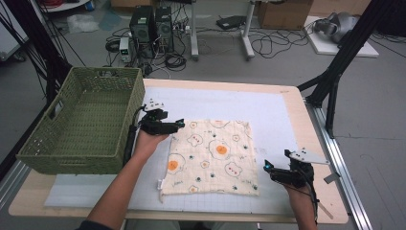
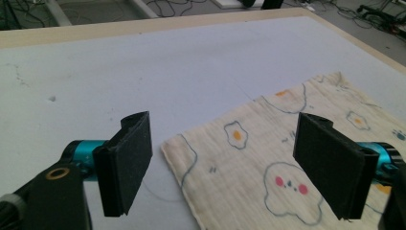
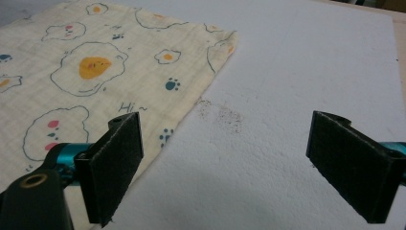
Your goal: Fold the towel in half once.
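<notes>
A cream cloth (image 1: 210, 155) printed with fried eggs and little bears lies flat on the white mat (image 1: 268, 110) in the middle of the table. My left gripper (image 1: 179, 124) hovers at the cloth's far left corner, open, and the left gripper view has that corner (image 2: 167, 146) lying between the jaws. My right gripper (image 1: 266, 166) stands open just right of the cloth's right edge near the front. In the right gripper view the cloth (image 3: 95, 67) spreads to the left and bare mat (image 3: 297, 72) lies between the jaws.
A green woven basket (image 1: 79, 158) stands on the table's left side, close behind my left hand. The wooden table edge (image 1: 330, 191) runs along the right and front. Computers, cables and black frame legs are on the floor beyond.
</notes>
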`<state>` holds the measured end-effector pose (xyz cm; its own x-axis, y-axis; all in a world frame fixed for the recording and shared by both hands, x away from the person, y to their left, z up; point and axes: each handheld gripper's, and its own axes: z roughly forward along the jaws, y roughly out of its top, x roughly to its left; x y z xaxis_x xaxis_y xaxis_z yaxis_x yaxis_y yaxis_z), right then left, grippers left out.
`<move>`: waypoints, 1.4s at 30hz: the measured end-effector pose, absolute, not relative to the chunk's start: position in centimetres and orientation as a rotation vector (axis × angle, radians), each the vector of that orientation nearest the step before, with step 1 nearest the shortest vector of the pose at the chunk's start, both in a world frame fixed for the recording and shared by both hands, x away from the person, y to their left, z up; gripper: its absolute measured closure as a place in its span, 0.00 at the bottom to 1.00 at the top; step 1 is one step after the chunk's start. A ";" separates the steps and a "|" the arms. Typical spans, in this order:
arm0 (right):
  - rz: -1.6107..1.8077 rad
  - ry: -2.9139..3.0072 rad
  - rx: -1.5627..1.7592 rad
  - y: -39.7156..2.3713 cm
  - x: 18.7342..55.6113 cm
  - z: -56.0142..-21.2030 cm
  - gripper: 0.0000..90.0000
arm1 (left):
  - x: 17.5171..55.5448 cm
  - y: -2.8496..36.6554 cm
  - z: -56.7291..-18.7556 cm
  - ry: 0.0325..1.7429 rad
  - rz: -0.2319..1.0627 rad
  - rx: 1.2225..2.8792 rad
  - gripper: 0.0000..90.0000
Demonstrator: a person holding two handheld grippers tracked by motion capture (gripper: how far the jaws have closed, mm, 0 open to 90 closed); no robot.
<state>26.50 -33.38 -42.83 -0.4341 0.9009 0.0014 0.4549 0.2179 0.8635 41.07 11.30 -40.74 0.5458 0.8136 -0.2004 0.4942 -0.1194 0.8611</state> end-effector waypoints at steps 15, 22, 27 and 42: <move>1.148 1.990 1.263 -33.4 26.8 -43.1 0.13 | 44.9 9.5 -44.3 1.150 0.465 1.984 0.46; 1.148 1.998 1.268 -33.3 27.0 -43.2 0.13 | 44.7 9.0 -44.6 1.065 0.492 2.057 0.73; 1.146 2.015 1.267 -33.0 27.4 -43.4 0.13 | 44.6 8.8 -44.6 1.061 0.479 2.056 0.94; 1.058 2.186 1.294 -30.5 36.1 -42.9 0.13 | 44.5 10.0 -43.7 1.103 0.425 1.952 0.94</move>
